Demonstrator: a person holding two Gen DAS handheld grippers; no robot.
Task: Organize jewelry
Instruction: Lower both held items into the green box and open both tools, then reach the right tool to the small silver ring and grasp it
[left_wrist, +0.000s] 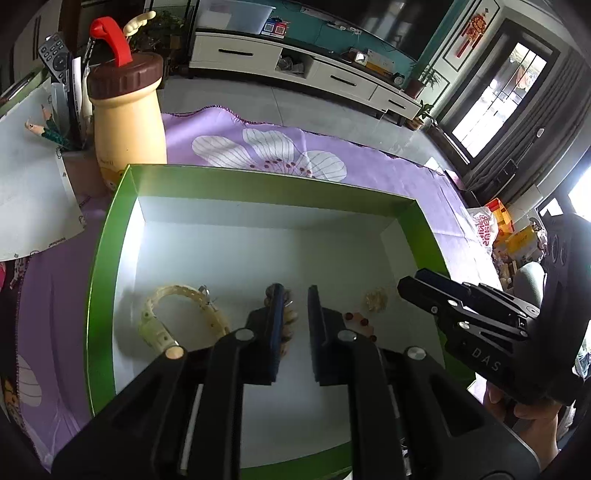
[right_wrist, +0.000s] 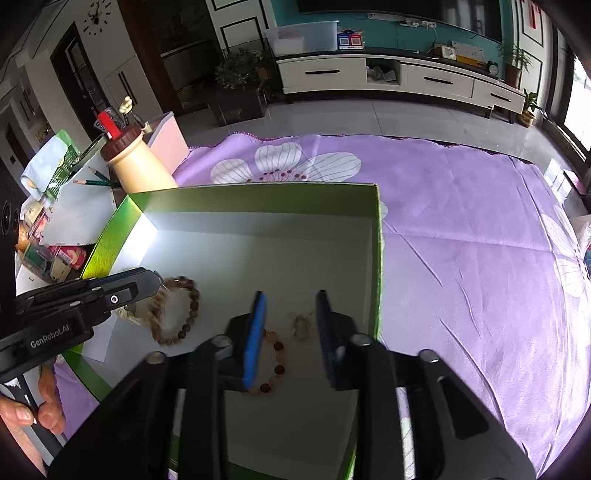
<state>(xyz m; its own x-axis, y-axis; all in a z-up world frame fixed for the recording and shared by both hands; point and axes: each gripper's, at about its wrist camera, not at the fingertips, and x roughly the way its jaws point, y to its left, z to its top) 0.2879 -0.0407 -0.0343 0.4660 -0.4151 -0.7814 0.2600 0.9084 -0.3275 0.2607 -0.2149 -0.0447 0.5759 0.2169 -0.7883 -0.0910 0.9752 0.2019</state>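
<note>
Both grippers angle steeply down into the green box (right_wrist: 258, 197), which sits on the purple flowered cloth (right_wrist: 461, 221).

Left gripper (left_wrist: 293, 314) — jaws parted by a narrow gap, nothing between the pads. Its left finger stands in front of the brown bead bracelet (right_wrist: 177, 312), which lies flat on the white box floor; touching or not, cannot tell. In the right wrist view this gripper enters from the box's left wall, and the person's hand (right_wrist: 33, 410) curls around its handle outside the near-left corner.

Right gripper (right_wrist: 290, 325) — jaws apart at moderate width, nothing clamped. The red-and-pink bead bracelet (right_wrist: 273, 363) lies on the box floor, partly hidden behind the blue pad of the left finger. A small pale trinket (right_wrist: 302, 326) lies on the floor in the gap between the fingers, toward the box's right wall.

A cream strap-like band (left_wrist: 177, 317) lies curved on the floor by the box's left wall.

Beyond the box's far-left corner stands a cream bottle (left_wrist: 127, 125) with a brown cap and a red handle.
</note>
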